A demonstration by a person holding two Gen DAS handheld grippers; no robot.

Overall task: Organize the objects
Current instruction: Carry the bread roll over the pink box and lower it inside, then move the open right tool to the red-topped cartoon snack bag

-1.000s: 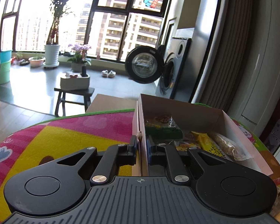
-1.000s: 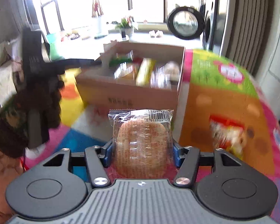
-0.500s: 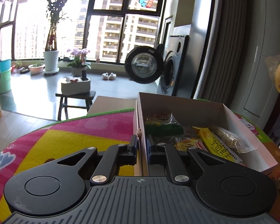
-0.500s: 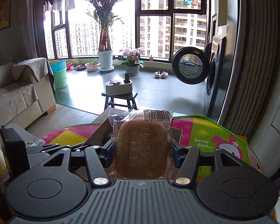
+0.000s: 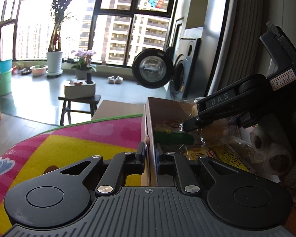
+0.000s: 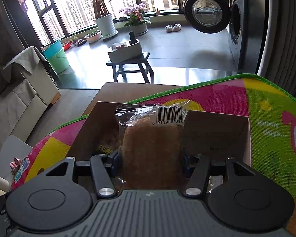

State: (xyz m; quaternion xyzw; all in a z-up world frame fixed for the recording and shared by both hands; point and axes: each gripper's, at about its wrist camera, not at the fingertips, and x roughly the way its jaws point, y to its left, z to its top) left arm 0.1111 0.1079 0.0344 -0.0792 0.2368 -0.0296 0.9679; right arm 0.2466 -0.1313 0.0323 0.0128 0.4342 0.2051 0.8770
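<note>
Here, a wrapped bread packet is held clamped in the right claw, over the open cardboard box. The box's side wall is pinched by the left claw. Beyond, snacks fill the box. Lowering and release seem due next.

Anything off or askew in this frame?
Nothing stands out. The left gripper is clamped on the box wall, the right gripper holds the wrapped bread over the box, and the snacks lie inside, none spilled. The washer door hangs open.
</note>
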